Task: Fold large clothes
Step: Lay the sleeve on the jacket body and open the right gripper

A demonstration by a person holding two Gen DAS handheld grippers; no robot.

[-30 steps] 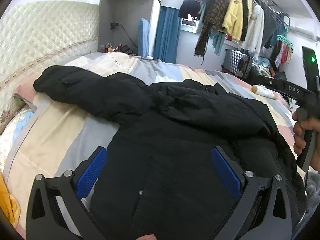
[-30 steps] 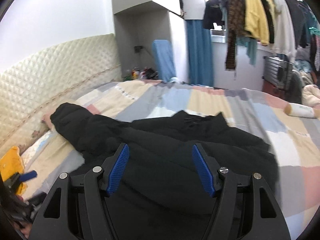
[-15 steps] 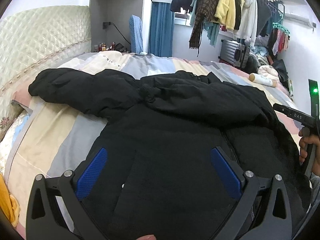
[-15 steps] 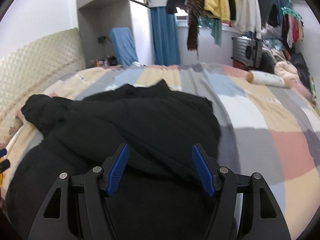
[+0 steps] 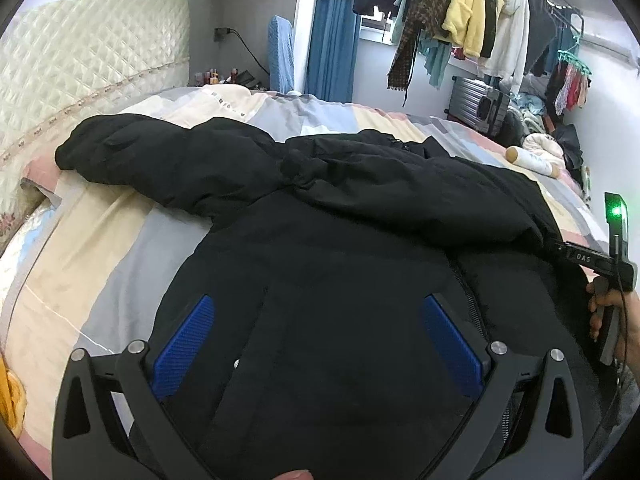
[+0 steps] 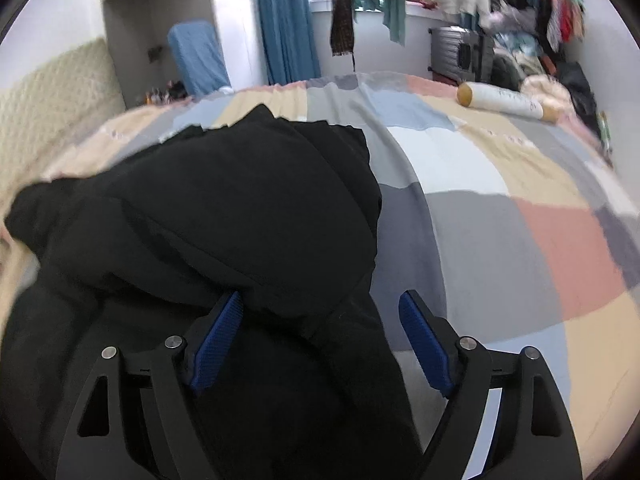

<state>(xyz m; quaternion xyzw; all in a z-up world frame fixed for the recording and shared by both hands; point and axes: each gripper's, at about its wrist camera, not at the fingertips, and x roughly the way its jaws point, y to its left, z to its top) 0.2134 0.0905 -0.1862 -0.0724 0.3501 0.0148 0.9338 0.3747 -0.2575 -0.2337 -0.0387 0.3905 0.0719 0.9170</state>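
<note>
Here the bulky black padded jacket [image 5: 320,248] lies spread on the pastel patchwork bedspread [image 5: 100,240], one sleeve flung toward the quilted cream headboard [image 5: 80,52] (the other folded across its chest). Above it, the left gripper [image 5: 316,340] and right gripper [image 6: 320,332] hover, jaws wide and empty.

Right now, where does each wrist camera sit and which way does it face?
Left wrist: on the left gripper, above the black jacket, looking toward the headboard and clothes rack; shows its open blue fingers and the person's right hand.
Right wrist: on the right gripper, looking across the jacket's right edge and patchwork bedspread; open fingers only.
Shared: jacket, bedspread, white cylindrical pillow, blue curtain.
</note>
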